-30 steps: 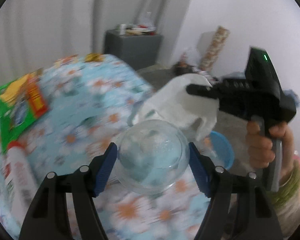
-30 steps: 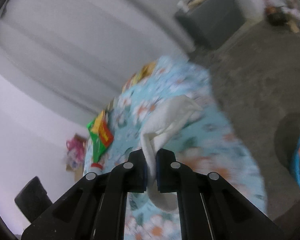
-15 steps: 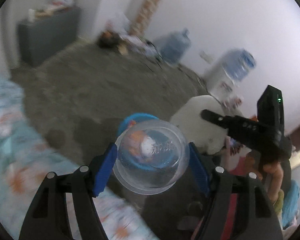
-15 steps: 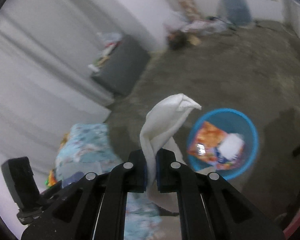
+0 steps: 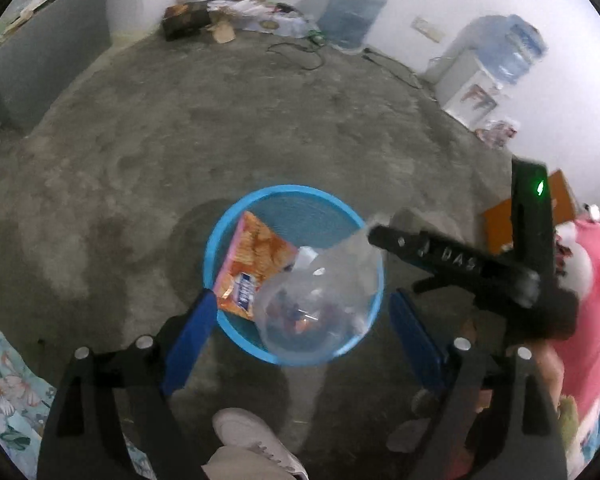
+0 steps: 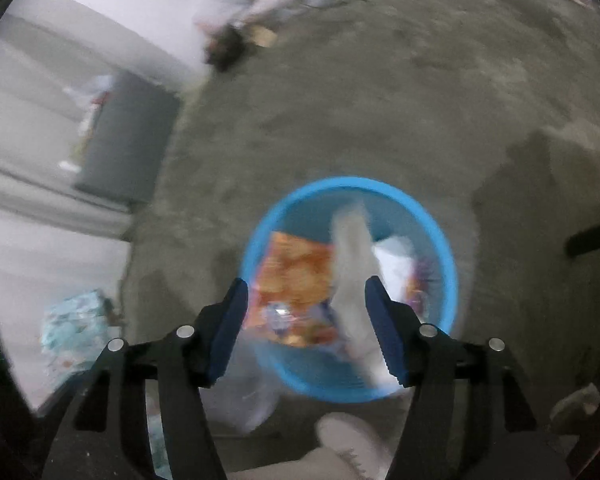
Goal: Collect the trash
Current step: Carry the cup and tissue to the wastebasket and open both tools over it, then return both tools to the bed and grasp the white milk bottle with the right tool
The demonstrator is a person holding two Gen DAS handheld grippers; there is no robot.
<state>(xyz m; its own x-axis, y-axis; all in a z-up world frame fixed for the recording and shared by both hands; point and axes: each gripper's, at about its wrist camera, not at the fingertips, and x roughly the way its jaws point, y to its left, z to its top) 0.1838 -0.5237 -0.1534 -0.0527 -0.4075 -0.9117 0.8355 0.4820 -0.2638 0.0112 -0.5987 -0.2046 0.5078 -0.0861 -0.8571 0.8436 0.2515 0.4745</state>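
Room: bare concrete floor, water jugs and clutter along the far wall, flowered tablecloth at lower left edge.
Landmark: blue bin on the floor, straight ahead of both grippers.
Left wrist view: left gripper jaws wide apart, nothing clamped; clear plastic bowl tilted over the bin's near side, looks released, not touched by either pad. Orange snack bag lies in the bin's left half. Right gripper reaches in from the bin's right.
Right wrist view: blurred. Right gripper jaws apart; white tissue hangs lengthwise between them over the bin, near the right pad; contact unclear.
Key relation: both items sit directly above the bin mouth.
Judgement: drop step nearly done.
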